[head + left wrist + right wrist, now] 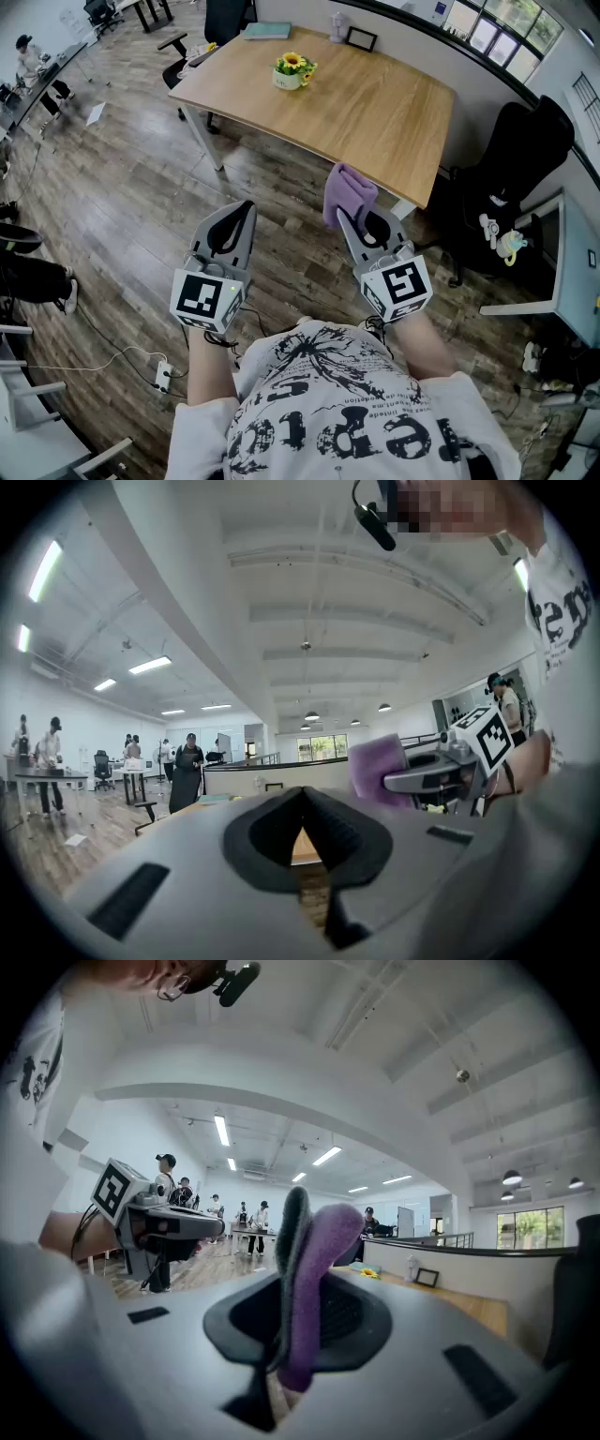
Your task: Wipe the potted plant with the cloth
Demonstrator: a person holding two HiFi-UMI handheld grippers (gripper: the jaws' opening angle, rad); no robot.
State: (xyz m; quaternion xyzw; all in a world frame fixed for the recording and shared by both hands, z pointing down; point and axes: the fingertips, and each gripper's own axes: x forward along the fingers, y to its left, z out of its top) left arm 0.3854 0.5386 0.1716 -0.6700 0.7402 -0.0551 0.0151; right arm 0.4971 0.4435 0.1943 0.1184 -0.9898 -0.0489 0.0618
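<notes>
The left claw and the right claw are held side by side in front of the torso, roughly level, pointing toward the desk and short of it. The left claw is fully closed with nothing in it; the right claw is clamped on the purple cloth. The potted plant stands on the desk, well apart from both claws.

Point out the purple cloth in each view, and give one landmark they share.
Head view: purple cloth right of centre, in the right gripper, before the table.
Left gripper view: cloth right of centre.
Right gripper view: cloth at centre, between the jaws.
Shared landmark: the table.
</notes>
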